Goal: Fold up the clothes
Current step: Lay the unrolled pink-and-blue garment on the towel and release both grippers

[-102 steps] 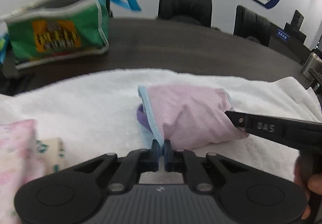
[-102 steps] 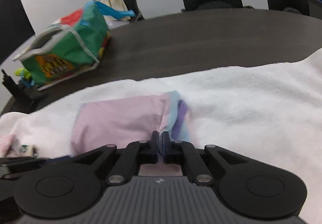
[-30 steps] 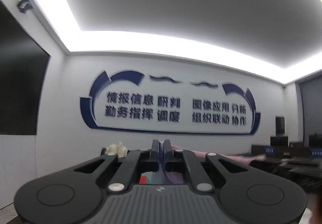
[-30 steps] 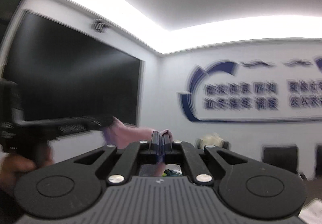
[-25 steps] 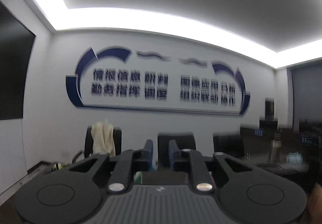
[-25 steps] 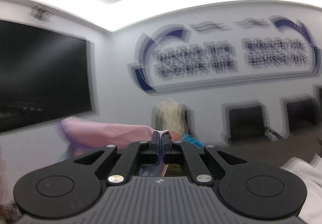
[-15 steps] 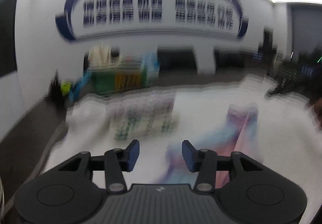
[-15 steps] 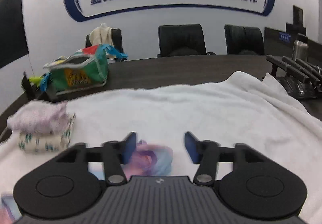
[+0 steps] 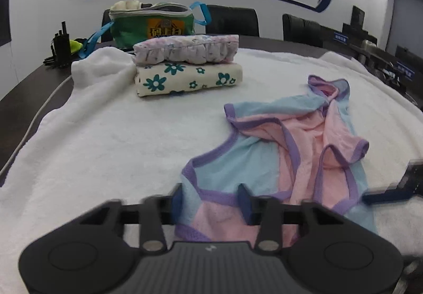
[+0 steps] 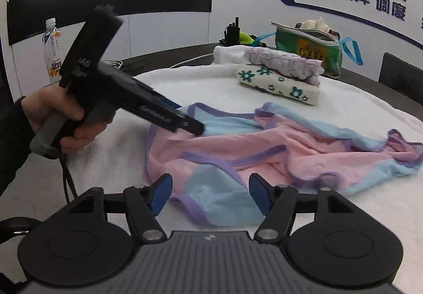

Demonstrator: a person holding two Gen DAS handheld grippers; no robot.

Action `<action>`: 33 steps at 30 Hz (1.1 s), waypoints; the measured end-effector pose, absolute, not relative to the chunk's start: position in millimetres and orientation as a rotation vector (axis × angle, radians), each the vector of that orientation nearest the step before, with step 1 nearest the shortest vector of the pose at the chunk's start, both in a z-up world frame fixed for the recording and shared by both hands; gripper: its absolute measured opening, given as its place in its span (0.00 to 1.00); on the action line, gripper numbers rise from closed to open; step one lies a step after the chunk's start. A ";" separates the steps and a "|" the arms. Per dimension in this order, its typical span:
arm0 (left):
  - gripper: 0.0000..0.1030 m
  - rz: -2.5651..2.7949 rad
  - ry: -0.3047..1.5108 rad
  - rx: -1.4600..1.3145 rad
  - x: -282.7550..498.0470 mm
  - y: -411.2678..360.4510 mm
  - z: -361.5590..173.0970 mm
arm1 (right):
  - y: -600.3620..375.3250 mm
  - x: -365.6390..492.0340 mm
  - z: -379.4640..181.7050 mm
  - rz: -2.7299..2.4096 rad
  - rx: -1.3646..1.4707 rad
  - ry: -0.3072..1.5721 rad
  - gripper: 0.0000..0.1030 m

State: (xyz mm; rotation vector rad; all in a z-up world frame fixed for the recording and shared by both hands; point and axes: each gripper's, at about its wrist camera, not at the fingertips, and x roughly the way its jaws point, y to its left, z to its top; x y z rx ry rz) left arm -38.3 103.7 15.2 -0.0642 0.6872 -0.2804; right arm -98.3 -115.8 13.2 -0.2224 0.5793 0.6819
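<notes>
- Left gripper fingers spread wide, holding nothing, over the near purple-trimmed edge of the crumpled pink and blue garment.
- Right gripper likewise spread and empty at the garment's other edge.
- Bare white towel lies left; folded stack sits far.
- A hand holds the left gripper tilted downward.

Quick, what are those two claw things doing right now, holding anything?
Left gripper: open, holding nothing, over the pink and blue garment.
Right gripper: open, holding nothing, over the same garment.
</notes>
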 end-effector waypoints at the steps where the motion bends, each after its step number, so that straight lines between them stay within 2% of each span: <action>1: 0.03 -0.278 0.685 -0.089 -40.3 104.9 18.1 | -115.5 -95.4 9.5 0.694 -0.219 0.598 0.36; 2: 0.02 -0.276 0.683 -0.114 -42.3 106.1 20.9 | -114.7 -93.3 5.1 0.695 -0.215 0.618 0.08; 3: 0.01 -0.274 0.680 -0.139 -44.3 107.3 23.7 | -116.0 -92.7 2.0 0.684 -0.209 0.628 0.05; 10: 0.00 -0.356 0.632 -0.373 -82.6 117.6 55.9 | -176.8 -117.6 59.5 0.617 -0.109 0.498 0.03; 15: 0.01 -0.424 0.536 -0.370 -112.0 98.3 88.3 | -230.9 -144.3 110.0 0.591 0.010 0.371 0.03; 16: 0.03 -0.418 0.541 -0.348 -108.2 92.8 87.1 | -235.4 -143.6 112.9 0.556 0.005 0.362 0.03; 17: 0.10 -0.398 0.560 -0.320 -102.0 87.9 81.6 | -237.5 -137.0 109.7 0.504 -0.007 0.380 0.04; 19: 0.12 -0.329 0.614 -0.270 -89.7 81.6 64.9 | -239.8 -116.2 95.5 0.380 -0.030 0.450 0.11; 21: 0.13 -0.266 0.649 -0.255 -85.5 85.3 48.2 | -238.6 -102.7 77.8 0.259 -0.092 0.502 0.26; 25: 0.29 -0.230 0.638 -0.280 -99.7 114.5 37.0 | -239.7 -113.0 63.9 0.273 -0.136 0.462 0.31; 26: 0.32 -0.229 0.618 -0.256 -104.8 117.3 38.5 | -238.1 -119.7 65.9 0.324 -0.138 0.441 0.35; 30: 0.35 -0.303 0.561 -0.139 -117.7 109.3 47.9 | -211.6 -138.4 67.9 0.536 -0.230 0.397 0.49; 33: 0.37 -0.413 0.560 -0.040 -120.9 85.1 47.9 | -184.2 -136.0 54.9 0.624 -0.342 0.424 0.50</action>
